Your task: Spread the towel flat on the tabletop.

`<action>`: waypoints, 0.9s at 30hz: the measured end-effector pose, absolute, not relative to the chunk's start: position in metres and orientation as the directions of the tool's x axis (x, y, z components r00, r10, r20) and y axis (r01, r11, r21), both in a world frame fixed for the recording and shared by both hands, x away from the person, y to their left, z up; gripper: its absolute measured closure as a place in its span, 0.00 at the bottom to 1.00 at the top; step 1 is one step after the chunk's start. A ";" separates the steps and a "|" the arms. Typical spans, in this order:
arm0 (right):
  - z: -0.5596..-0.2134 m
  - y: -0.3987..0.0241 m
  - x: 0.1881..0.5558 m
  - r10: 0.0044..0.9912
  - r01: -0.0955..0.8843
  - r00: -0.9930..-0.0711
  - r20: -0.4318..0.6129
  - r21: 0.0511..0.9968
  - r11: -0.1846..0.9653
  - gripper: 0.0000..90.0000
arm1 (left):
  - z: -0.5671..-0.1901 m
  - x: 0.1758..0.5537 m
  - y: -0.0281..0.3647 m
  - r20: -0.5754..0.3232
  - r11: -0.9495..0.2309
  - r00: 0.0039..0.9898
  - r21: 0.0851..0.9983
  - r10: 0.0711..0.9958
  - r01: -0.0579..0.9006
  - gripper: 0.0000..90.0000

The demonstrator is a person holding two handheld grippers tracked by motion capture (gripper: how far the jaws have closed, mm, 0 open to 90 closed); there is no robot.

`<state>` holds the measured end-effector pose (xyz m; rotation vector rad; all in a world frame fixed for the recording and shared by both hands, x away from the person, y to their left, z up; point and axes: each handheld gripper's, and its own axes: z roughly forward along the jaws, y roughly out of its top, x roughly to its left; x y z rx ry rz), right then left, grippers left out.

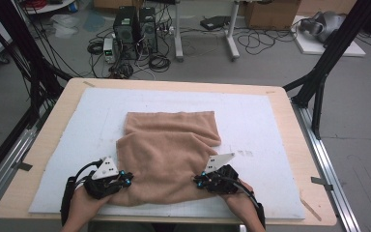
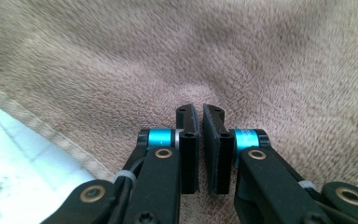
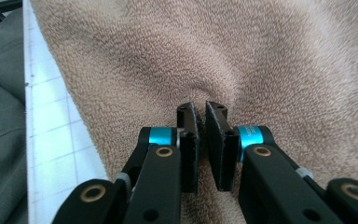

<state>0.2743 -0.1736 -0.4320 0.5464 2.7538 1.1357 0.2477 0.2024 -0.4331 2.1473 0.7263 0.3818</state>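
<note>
Both grippers clamped on the tan terry-cloth towel (image 1: 166, 154), which lies mid-mat on the white foam mat (image 1: 270, 125), far edge already doubled over. Left gripper (image 1: 125, 181) pinches the near-left corner, right gripper (image 1: 198, 181) the near-right; jaws of each nearly together with a pucker of pile between the pads. Judging next: lift both corners evenly, keep hem taut, carry straight to the far edge, no skew, don't drag the lower layer.
</note>
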 end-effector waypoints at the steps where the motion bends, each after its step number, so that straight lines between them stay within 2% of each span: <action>1: -0.429 -0.174 0.274 0.373 0.284 -0.927 0.030 0.705 0.650 0.93 | -0.430 0.248 0.204 0.017 -0.483 0.782 0.795 0.623 0.367 0.94; 8: -0.402 -0.179 0.284 0.394 0.254 -0.919 -0.012 0.745 0.616 0.93 | -0.405 0.266 0.208 0.005 -0.405 0.743 0.841 0.669 0.359 0.95; 11: -0.396 -0.181 0.296 0.424 0.270 -0.905 -0.015 0.751 0.603 0.93 | -0.401 0.280 0.206 0.008 -0.388 0.720 0.846 0.694 0.365 0.95; 16: -0.406 -0.184 0.324 0.485 0.342 -0.874 0.021 0.736 0.585 0.93 | -0.408 0.307 0.200 -0.001 -0.378 0.684 0.833 0.729 0.405 0.95; 21: -0.418 -0.176 0.336 0.497 0.364 -0.867 0.017 0.705 0.609 0.91 | -0.420 0.324 0.195 -0.005 -0.393 0.667 0.805 0.745 0.444 0.95; 24: -0.417 -0.176 0.337 0.495 0.363 -0.869 0.025 0.711 0.602 0.86 | -0.417 0.323 0.195 -0.005 -0.396 0.673 0.806 0.739 0.441 0.93; 27: -0.411 -0.181 0.332 0.492 0.355 -0.870 0.032 0.733 0.581 0.78 | -0.411 0.315 0.199 0.012 -0.407 0.677 0.808 0.736 0.427 0.85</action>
